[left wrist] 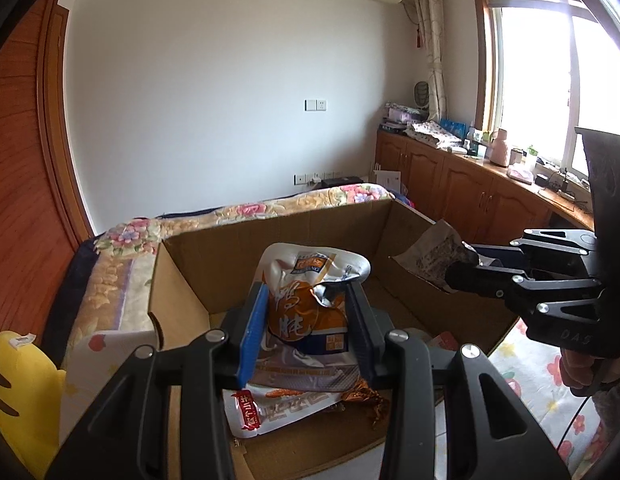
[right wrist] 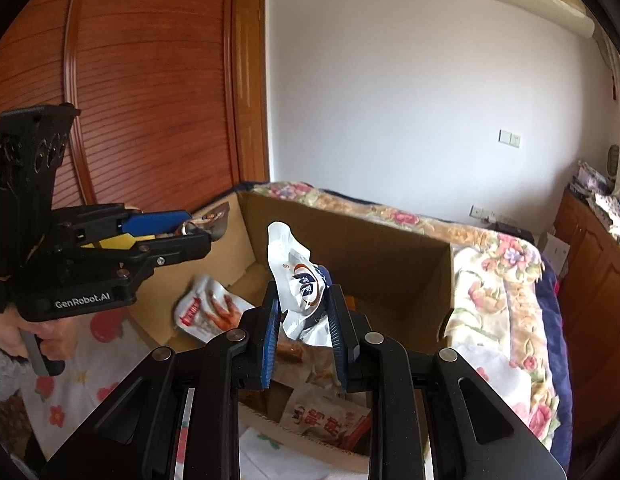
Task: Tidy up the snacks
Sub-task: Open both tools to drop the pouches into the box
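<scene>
My left gripper [left wrist: 310, 300] is shut on an orange and white snack packet [left wrist: 305, 320], held upright over an open cardboard box [left wrist: 237, 252]. My right gripper [right wrist: 303, 296] is shut on a crumpled white packet with blue and orange print [right wrist: 297, 276], also above the box [right wrist: 370, 248]. Each gripper shows in the other's view: the right one [left wrist: 458, 272] at the box's right edge with its white packet [left wrist: 434, 256], the left one [right wrist: 197, 236] at the box's left edge. In the box lie a red and white packet [right wrist: 209, 312] and other packets [right wrist: 326, 420].
The box rests on a bed with a floral blanket [left wrist: 121, 264], on a white flowered sheet [left wrist: 550, 364]. A yellow plush toy [left wrist: 17, 392] sits at the left. Wooden cabinets [left wrist: 470, 184] run under the window. A wooden wardrobe door [right wrist: 149, 80] stands behind the left gripper.
</scene>
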Tool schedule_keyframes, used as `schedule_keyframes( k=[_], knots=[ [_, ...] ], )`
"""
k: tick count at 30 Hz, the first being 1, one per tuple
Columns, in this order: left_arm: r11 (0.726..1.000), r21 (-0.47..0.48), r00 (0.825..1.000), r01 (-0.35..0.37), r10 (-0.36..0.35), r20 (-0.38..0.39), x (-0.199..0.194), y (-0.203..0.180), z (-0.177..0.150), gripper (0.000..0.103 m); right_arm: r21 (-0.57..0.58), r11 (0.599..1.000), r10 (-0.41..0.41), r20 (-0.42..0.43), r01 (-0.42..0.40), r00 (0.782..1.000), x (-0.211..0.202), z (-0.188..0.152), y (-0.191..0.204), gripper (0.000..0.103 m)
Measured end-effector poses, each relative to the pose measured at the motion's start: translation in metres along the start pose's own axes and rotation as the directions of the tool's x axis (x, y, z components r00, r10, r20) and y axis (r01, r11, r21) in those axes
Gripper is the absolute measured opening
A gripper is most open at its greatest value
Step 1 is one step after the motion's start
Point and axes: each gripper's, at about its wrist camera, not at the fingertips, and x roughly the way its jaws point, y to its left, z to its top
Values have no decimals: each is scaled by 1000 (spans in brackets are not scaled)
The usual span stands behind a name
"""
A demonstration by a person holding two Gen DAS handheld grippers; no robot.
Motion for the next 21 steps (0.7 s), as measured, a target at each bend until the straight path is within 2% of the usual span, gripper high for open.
schedule_keyframes(
  k=[11, 13, 17, 19, 20, 21],
  knots=[
    [1000, -9, 999, -5, 4, -41, 14, 0, -8, 41, 26, 1000, 6, -74, -4, 997, 27, -12, -8, 22],
    [1000, -10, 999, -10, 10, -41, 14, 0, -8, 45, 27, 1000, 8, -88, -6, 996, 30, -14, -7, 22],
    [1000, -16, 999, -12, 11, -41, 12, 1, -9, 47, 27, 1000, 13, -111, -10, 994, 35, -18, -8, 23],
    [1000, -17, 999, -10, 10, -39, 6, -1, -10, 47, 26, 1000, 13, -105, -10, 994, 34, -18, -8, 26],
    [1000, -16, 999, -10, 10, -38, 4, -2, -10, 48, 26, 1000, 18, -106, -15, 994, 32, -18, -7, 34],
    [1000, -13, 999, -11, 10, -38, 1, -3, -11, 48, 28, 999, 20, -108, -17, 994, 32, -17, -6, 37]
  ],
)
